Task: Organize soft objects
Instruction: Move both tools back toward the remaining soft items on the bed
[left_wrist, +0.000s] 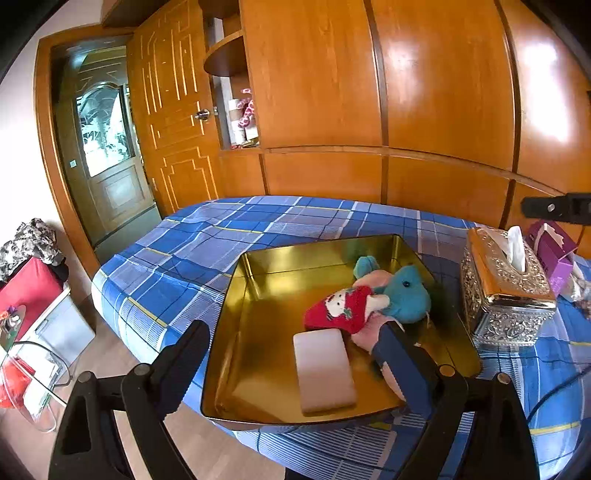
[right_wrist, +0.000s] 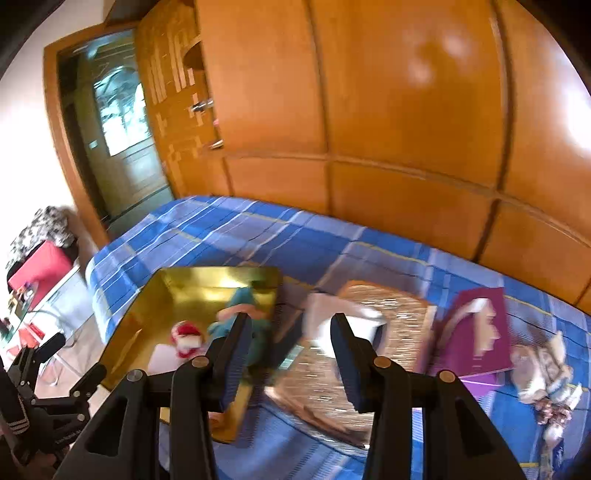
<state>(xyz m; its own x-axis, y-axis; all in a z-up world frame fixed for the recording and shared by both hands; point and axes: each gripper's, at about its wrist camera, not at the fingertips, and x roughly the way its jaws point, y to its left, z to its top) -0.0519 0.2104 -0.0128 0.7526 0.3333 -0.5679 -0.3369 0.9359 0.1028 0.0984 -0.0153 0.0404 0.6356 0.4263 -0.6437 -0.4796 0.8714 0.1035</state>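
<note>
Left gripper (left_wrist: 291, 343) jaws wide apart, empty; right gripper (right_wrist: 291, 328) jaws part-open, empty

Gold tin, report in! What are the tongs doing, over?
Left tongs open, straddling gold tin. Right tongs part-open, empty. Teal plush, red plush, white pad inside. Tissue box alongside.
</note>
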